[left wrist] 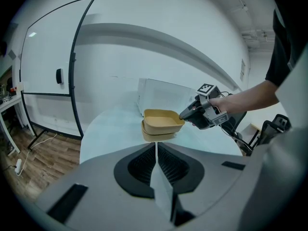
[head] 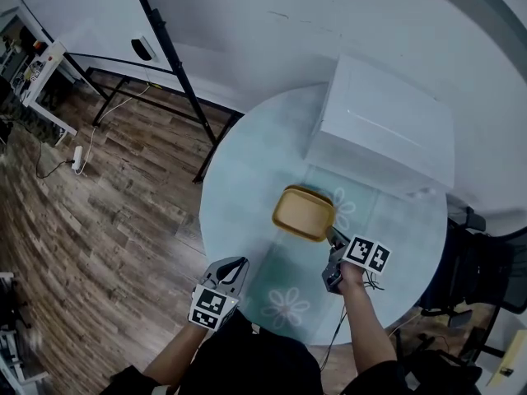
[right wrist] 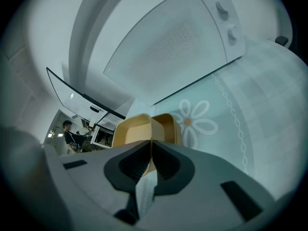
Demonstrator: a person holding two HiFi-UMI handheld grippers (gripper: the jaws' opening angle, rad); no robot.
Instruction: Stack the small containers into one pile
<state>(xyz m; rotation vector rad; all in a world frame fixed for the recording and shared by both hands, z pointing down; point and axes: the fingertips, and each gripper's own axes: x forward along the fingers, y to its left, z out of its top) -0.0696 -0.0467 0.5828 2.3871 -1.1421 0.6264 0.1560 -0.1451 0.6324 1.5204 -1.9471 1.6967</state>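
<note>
In the left gripper view, the upper shallow yellow plastic container (left wrist: 162, 121) sits nested in the lower yellow container (left wrist: 158, 136), hiding its inside and all but a band of its wall. In the right gripper view, the right gripper (right wrist: 150, 146) blocks with its own grey body the near container wall it pinches. A person in the far room (right wrist: 71, 134) is too small to read. The black chair (head: 482, 278) is cut off by the head view's right edge.
</note>
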